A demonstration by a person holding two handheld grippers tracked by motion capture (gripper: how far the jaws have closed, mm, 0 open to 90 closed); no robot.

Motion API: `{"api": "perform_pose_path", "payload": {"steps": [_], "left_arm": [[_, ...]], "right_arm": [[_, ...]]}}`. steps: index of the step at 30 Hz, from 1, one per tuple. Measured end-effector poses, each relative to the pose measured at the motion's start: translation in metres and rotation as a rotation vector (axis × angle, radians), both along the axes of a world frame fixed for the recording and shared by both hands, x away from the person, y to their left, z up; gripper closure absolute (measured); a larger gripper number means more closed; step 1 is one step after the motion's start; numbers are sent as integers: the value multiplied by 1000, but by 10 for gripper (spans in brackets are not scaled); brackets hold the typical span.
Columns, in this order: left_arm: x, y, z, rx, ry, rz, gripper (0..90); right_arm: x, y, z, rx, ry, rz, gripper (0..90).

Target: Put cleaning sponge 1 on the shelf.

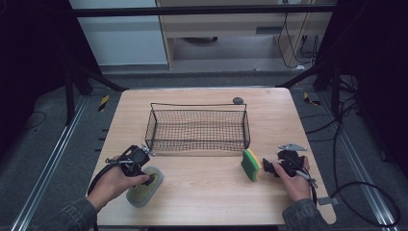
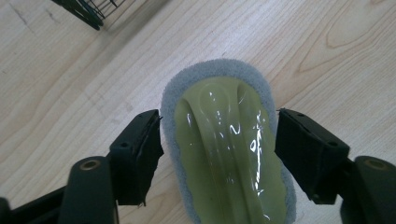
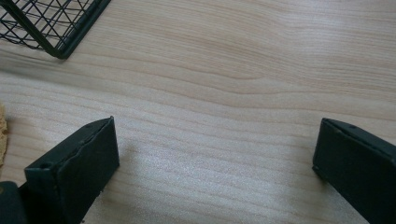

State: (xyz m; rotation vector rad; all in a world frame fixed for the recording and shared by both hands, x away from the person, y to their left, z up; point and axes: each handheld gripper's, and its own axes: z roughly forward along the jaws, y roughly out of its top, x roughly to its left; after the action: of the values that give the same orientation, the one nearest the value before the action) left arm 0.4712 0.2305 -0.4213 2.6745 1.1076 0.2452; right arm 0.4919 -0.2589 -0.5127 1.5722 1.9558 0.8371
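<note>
A grey oval scrubbing pad with a glossy green top (image 1: 143, 191) (image 2: 229, 149) lies at the table's front left. My left gripper (image 1: 152, 181) (image 2: 219, 122) is open and low over it, one jaw on each side, close to the pad's grey edge. A green-and-yellow sponge (image 1: 251, 164) stands on edge at the front right. My right gripper (image 1: 267, 167) (image 3: 215, 140) is open just to the right of it, with bare wood between its jaws. A sliver of the sponge (image 3: 1, 135) shows at the left edge of the right gripper view.
A black wire basket (image 1: 198, 105) (image 2: 84, 10) (image 3: 46, 28) stands empty in the middle of the wooden table (image 1: 207, 192). A small grey round object (image 1: 237, 100) sits behind it near the far edge. Cables trail from both grippers.
</note>
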Motion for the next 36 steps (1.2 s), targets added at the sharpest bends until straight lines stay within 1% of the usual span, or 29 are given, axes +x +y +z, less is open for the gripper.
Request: {"api": "perform_pose_path", "payload": {"steps": [7,15,18,25,31,32,34,36], "left_arm": [[-2,4,-7,-4,27,0,378],[0,3,-9,-10,36,1,423],[1,3,-9,-8,33,-1,436],[5,4,-8,-14,46,3,522],[7,5,-10,-17,58,2,543],[7,5,-11,-23,66,8,551],[7,5,-11,-19,66,4,553],[8,4,-13,-22,72,4,553]], "right_arm": [[0,0,0,2,0,0,6],[0,0,0,0,0,1,6],[0,0,0,2,0,0,6],[0,0,0,4,0,1,6],[0,1,0,5,-1,0,7],[0,1,0,5,-1,1,7],[0,1,0,5,-1,1,7],[0,1,0,3,0,1,7]]}}
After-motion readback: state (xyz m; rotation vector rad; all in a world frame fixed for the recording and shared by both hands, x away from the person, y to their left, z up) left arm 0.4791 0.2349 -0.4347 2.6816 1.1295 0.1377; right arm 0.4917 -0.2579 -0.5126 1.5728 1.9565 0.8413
